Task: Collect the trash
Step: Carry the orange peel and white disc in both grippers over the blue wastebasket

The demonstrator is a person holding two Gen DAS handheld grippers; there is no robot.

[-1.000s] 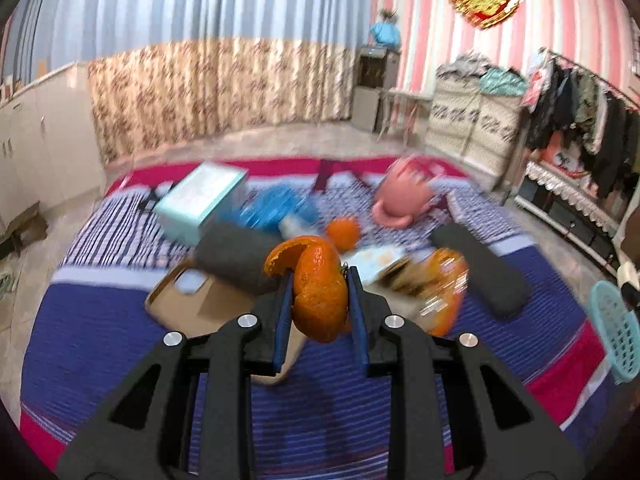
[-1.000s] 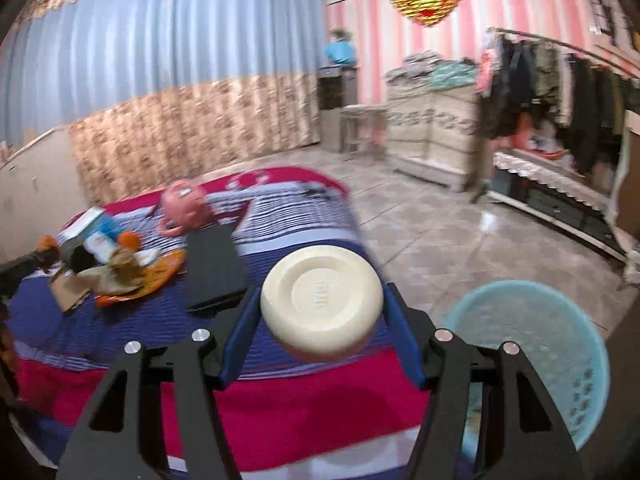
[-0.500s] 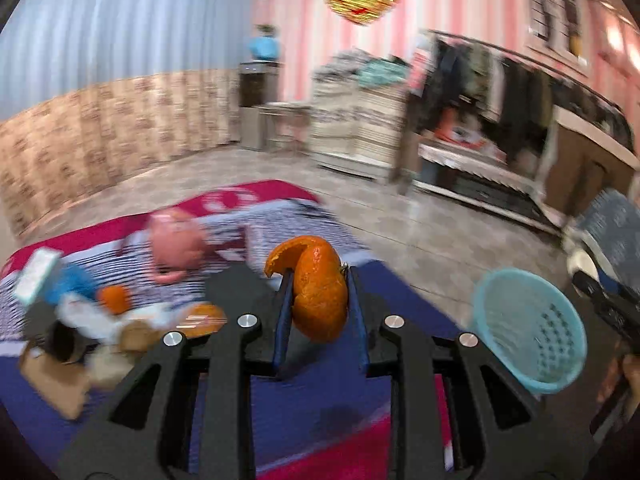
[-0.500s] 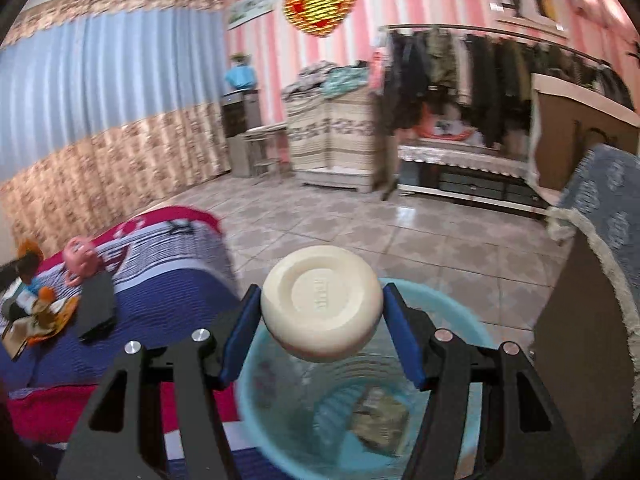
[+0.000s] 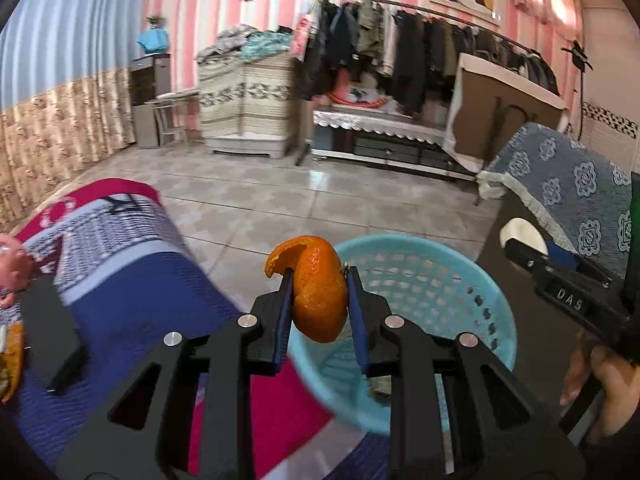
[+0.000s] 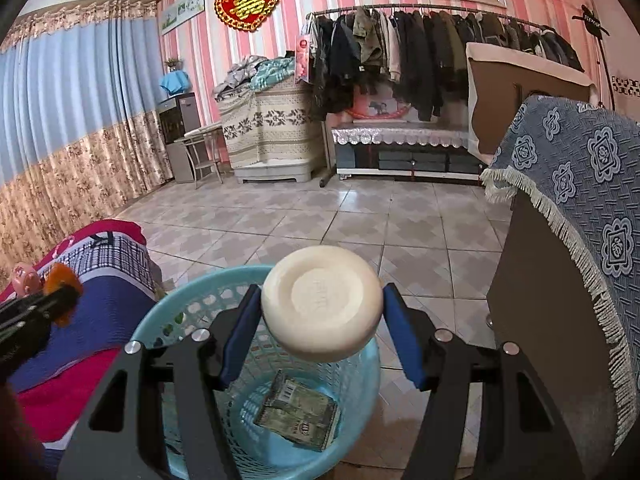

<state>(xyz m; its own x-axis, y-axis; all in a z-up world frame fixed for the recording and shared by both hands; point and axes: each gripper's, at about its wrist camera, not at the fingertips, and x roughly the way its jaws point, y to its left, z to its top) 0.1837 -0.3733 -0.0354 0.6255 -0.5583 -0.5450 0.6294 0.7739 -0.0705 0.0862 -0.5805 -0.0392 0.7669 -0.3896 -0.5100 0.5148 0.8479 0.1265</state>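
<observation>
Both grippers have swung from the bed to one basket (image 6: 192,300): left gripper (image 5: 319,300) fingers grasp one orange peel (image 5: 318,300), right gripper (image 6: 322,320) fingers one cream lid (image 6: 322,308); one packet (image 6: 300,416) lies inside.

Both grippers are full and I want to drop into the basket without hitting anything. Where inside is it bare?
The basket floor is bare on its left half, between the left wall and the crumpled green packet. The packet fills the right of the floor. The mouth is crowded: the cream disc hangs over it, the orange peel at its left rim.
</observation>
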